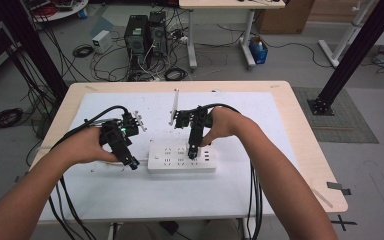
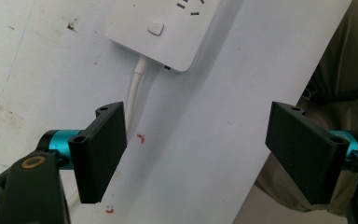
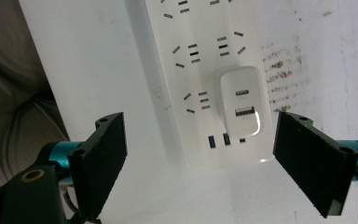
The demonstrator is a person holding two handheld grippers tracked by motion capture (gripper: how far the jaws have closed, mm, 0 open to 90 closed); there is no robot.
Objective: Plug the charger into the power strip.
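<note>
A white power strip (image 1: 182,158) lies flat on the white mat near the middle of the table. A white USB charger (image 3: 240,100) is plugged into a socket near one end of the power strip (image 3: 205,70). My right gripper (image 3: 200,163) hovers above that end with its jaws wide apart and nothing between them; from above, the right gripper (image 1: 192,153) points down over the strip's right half. My left gripper (image 1: 132,164) sits just left of the strip. The left gripper (image 2: 196,154) is open and empty, near the strip's switch end (image 2: 161,28) and its white cable (image 2: 134,93).
A thin white upright piece (image 1: 174,106) stands behind the strip, and a small white part (image 1: 139,119) lies beside the left hand. The wooden table edge (image 1: 325,195) runs along the right. Computers and cables sit on the floor beyond the table.
</note>
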